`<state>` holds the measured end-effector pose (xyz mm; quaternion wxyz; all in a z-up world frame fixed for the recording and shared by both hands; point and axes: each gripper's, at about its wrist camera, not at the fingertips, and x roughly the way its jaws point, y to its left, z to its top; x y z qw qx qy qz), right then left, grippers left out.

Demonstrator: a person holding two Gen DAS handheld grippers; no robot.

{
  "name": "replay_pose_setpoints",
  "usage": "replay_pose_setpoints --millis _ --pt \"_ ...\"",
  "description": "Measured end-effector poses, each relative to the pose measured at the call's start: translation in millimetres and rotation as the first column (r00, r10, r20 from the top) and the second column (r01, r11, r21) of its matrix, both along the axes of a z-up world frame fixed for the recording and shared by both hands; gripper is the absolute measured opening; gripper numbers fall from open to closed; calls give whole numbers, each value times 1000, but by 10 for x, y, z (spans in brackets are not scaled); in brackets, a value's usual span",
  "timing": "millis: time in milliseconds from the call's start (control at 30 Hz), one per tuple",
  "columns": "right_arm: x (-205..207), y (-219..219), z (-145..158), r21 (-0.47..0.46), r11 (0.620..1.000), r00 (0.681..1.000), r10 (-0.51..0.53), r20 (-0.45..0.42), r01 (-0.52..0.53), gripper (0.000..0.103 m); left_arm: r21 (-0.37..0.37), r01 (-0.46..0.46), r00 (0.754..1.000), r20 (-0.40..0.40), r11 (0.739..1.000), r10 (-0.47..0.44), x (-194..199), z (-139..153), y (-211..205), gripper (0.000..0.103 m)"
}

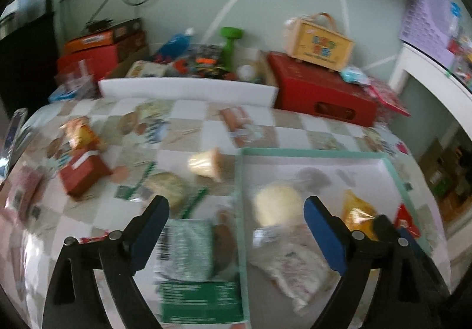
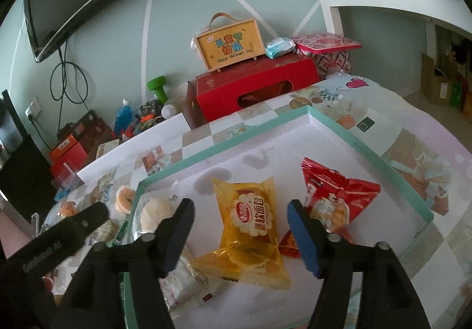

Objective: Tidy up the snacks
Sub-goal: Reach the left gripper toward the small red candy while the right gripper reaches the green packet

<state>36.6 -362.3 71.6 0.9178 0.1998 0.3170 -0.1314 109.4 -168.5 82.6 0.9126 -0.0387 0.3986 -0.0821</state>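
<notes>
The right gripper (image 2: 240, 228), jaws spread, hangs over the yellow bread packet (image 2: 250, 228) at lower centre, apparently not touching.

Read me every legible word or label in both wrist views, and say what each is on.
"儿童节快乐": yellow handled gift box on the red carton.
"软面包": yellow bread packet in the tray; its round logo is too small to read.
White lettering on the left gripper: too blurred.
Red snack bag: crumpled, unreadable.
Left wrist view: all blurred.
</notes>
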Motion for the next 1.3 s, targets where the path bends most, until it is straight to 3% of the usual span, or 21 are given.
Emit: replay_pose_setpoints --millis 67,167,267,933,1300 --pt "7 3 -5 -5 1000 1000 -1 -8 1 80 0 -53 998 -20 999 53 36 -49 120 94" --pt "28 21 -4 -20 1000 1000 1 -15 -1 92 -4 -109 993 -44 994 108 69 -110 275 103" --pt "49 72 -6 -44 999 1000 11 -24 -12 103 0 -144 988 -58 990 143 71 -149 395 103" --pt "176 466 -5 -131 986 995 94 -44 -99 103 12 -301 948 -108 954 300 -6 -248 1117 103" --pt "290 974 15 -126 963 971 234 -58 -239 103 -16 -333 935 -132 943 328 -18 -241 1379 103"
